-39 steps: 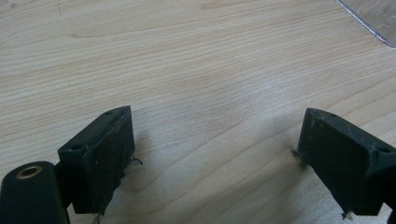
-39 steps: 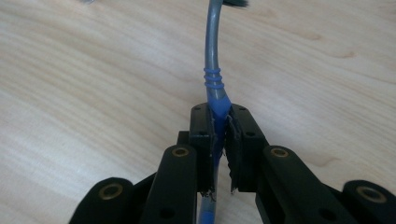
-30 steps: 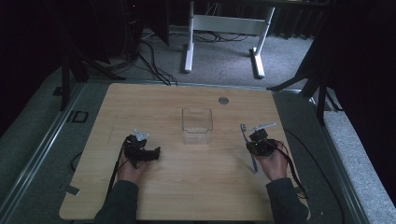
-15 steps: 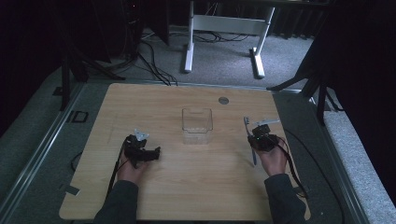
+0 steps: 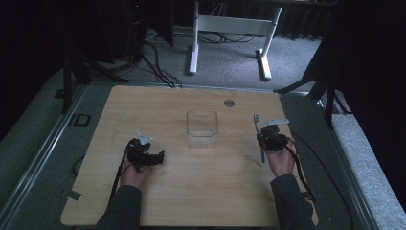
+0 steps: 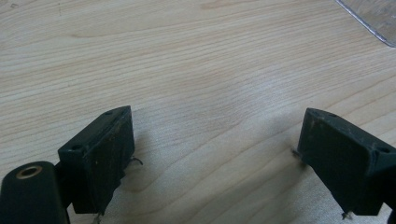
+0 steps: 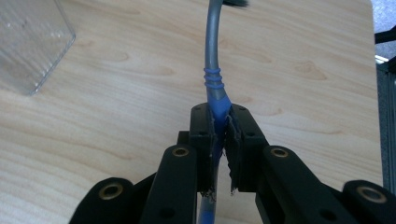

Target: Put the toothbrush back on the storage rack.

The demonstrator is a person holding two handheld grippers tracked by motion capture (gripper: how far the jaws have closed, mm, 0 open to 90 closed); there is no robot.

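1. Since a second ago, my right gripper (image 5: 264,139) has swung its tool more upright, tip pointing away from me.
2. Its jaws stay clamped on the blue-handled metal tool (image 7: 214,74), possibly a toothbrush.
3. My left gripper (image 6: 215,154) rests spread, holding nothing.
4. One clear plastic box (image 5: 201,129) waits between both grippers; I judge the drop-in remains undone.

Clear box (image 5: 202,129) between two grippers on table (image 5: 191,191)
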